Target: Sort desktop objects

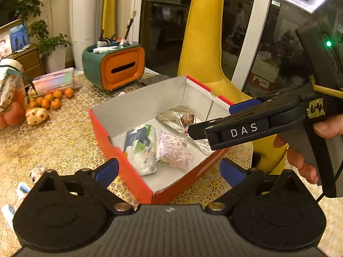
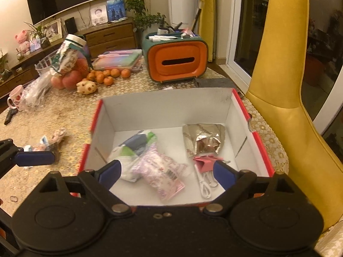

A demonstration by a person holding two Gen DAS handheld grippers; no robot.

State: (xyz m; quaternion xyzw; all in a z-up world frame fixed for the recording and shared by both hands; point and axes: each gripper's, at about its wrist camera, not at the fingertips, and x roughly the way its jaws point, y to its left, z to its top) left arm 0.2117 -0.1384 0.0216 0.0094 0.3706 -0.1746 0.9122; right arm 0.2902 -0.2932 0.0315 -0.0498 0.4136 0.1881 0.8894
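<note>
Red box (image 2: 257, 141) holding packets, both grippers (image 1: 169, 169) (image 2: 167, 171) angled down above, jaws apart, empty.

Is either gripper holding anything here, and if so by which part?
Nothing is held. The left gripper and right gripper are both open and empty above the red box.
</note>
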